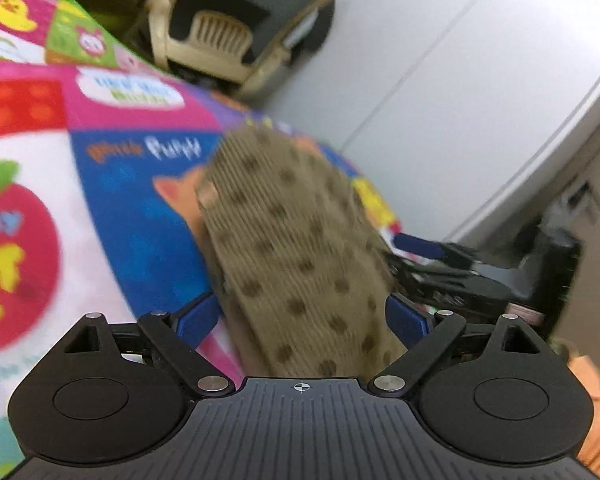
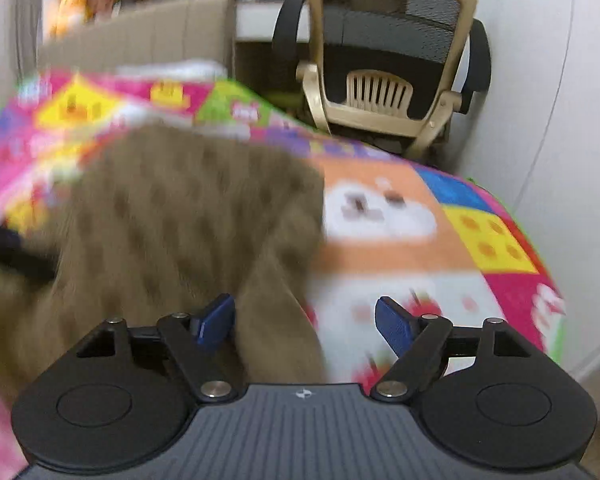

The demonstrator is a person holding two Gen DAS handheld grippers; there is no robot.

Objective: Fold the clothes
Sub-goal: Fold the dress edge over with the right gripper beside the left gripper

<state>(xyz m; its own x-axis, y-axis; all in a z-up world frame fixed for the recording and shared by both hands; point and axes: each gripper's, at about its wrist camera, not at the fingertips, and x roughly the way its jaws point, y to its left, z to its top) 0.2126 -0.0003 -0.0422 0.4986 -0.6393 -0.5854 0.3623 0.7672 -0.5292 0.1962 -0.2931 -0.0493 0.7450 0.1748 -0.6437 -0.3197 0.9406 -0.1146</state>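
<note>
A brown ribbed garment with dark dots [image 1: 292, 240] lies on a colourful play mat [image 1: 100, 184]. In the left wrist view it runs forward between the blue fingers of my left gripper [image 1: 302, 318], which stands open around it. In the right wrist view the same garment [image 2: 180, 216] is bunched and blurred at the left and centre. My right gripper [image 2: 305, 320] is open, with a fold of the cloth between its jaws near the left finger [image 2: 214, 320]. The right gripper also shows in the left wrist view [image 1: 440, 264] beyond the cloth.
An office chair [image 2: 384, 52] stands beyond the mat's far edge. A cardboard box [image 2: 148, 36] is at the back left. White wall and cupboard panels [image 1: 460, 80] run along the right. An orange object [image 1: 592, 400] sits at the lower right of the left wrist view.
</note>
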